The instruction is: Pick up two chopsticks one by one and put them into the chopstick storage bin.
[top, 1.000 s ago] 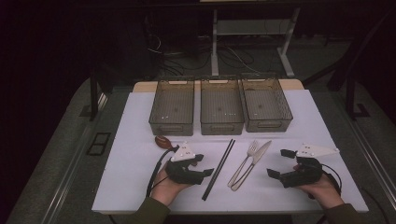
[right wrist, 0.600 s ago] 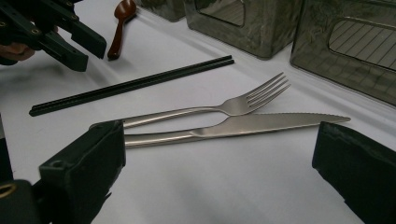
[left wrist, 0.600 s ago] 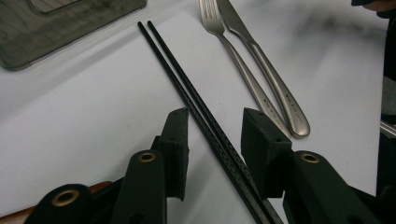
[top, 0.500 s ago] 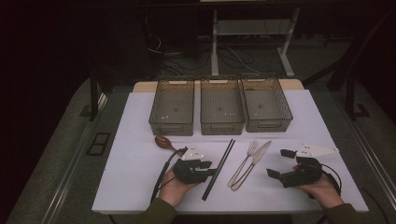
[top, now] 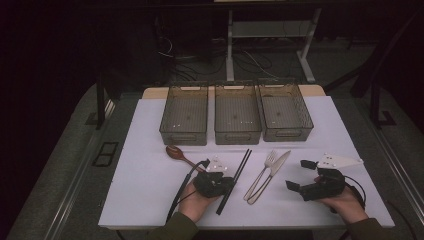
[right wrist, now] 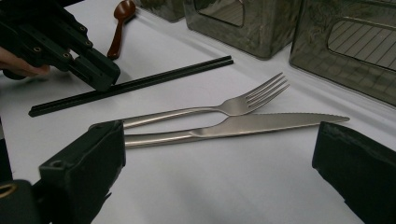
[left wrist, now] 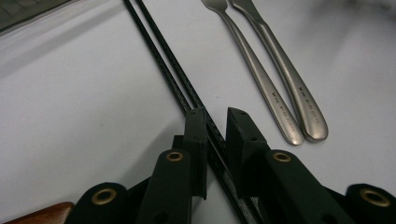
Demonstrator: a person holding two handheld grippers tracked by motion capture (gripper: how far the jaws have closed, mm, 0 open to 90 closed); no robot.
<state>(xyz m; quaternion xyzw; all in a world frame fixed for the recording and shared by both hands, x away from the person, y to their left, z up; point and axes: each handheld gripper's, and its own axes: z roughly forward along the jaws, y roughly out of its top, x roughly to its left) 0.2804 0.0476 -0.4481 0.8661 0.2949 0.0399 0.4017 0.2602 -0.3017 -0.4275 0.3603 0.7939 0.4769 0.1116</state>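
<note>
Straddling the near part of the chopsticks [left wrist: 175, 84] on the worktop [top: 150, 175]: the left tongs [top: 226, 183], with the spoon [top: 178, 154] just beyond and to their left. Between the left tongs and the right tongs [top: 300, 175]: fork [top: 261, 173] and knife [top: 270, 172], side by side, touching. Farther back, beyond both tongs: three bins [top: 237, 112] in a row.

Overhead, two close (chopsticks [top: 234, 181] shared).
</note>
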